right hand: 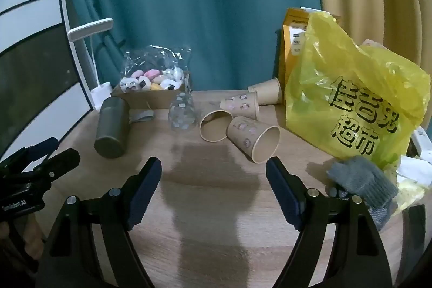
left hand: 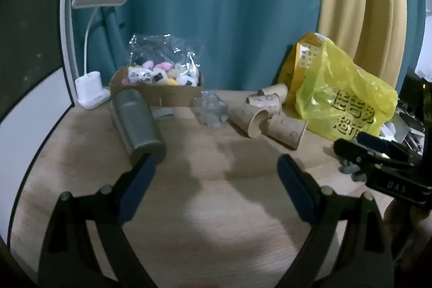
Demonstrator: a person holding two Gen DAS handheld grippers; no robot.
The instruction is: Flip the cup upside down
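Note:
Several brown paper cups lie on their sides on the wooden table (right hand: 216, 207). The nearest cup (right hand: 253, 138) has its mouth toward me, just beyond my right gripper (right hand: 213, 169), which is open and empty. Another cup (right hand: 214, 124) lies beside it, with two more cups (right hand: 240, 104) behind. In the left wrist view the cups (left hand: 270, 115) lie ahead to the right. My left gripper (left hand: 217, 166) is open and empty, its left finger close to a grey metal bottle (left hand: 137, 123) lying on its side.
A clear glass (right hand: 182, 114) stands upside down left of the cups. A yellow plastic bag (right hand: 356, 104), a grey glove (right hand: 361, 182), a cardboard box of plush toys (right hand: 151, 89) and a white desk lamp (left hand: 90, 91) ring the table. Curtains hang behind.

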